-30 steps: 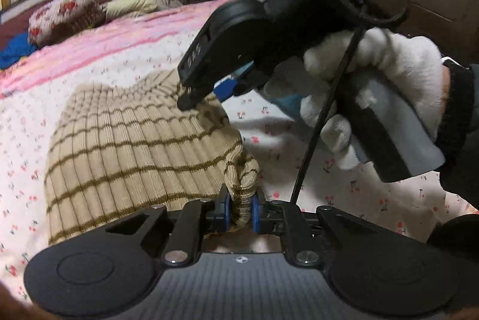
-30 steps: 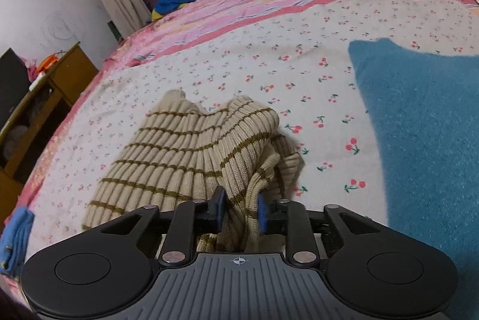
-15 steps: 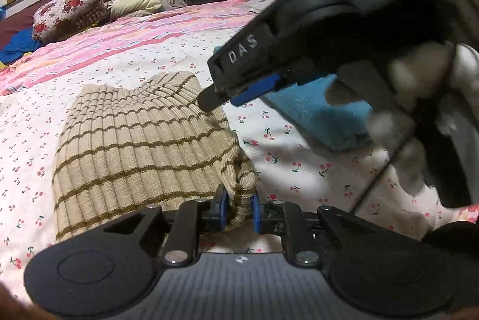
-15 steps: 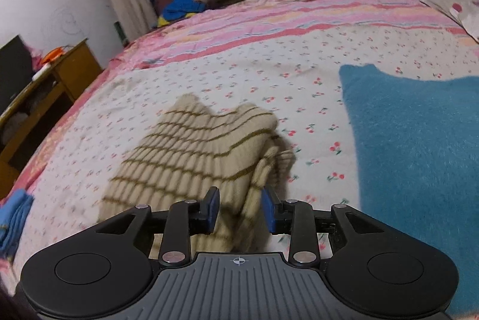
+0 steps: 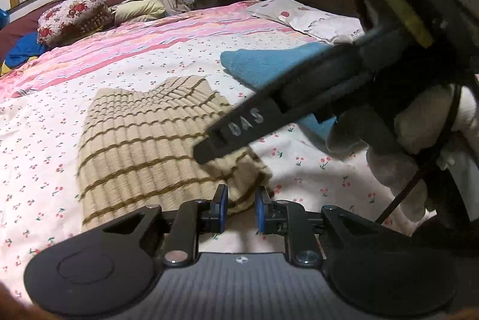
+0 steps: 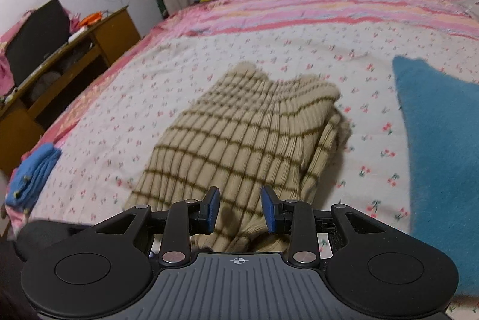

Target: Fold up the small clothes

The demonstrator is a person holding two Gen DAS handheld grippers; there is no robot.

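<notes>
Striped knit top (image 5: 143,146): we see it lying on the bed (image 5: 45,122), doubled over itself with one side folded in, ribbed beige with brown stripes.
Blue folded cloth at far left (image 6: 33,173): we find it at the bed's edge, well apart from the knit; we judge it a piece already done.
Left tool (image 5: 239,208): our jaws are opening, narrow yet, with the near corner of the knit between the pads; from this view they look just clear of the cloth.
Right tool (image 6: 239,208): our pads stand moderately apart over the near hem, the knit below and between them but not pinched.
Blue towel-like piece at right (image 6: 443,158): we see it spread flat on the bed beside the knit, not yet folded.
Done so far: we judge one lengthwise fold laid down and both tools letting go of it.
Left to do: we reckon a crosswise fold of the knit to make it compact, then the blue piece beside it.
</notes>
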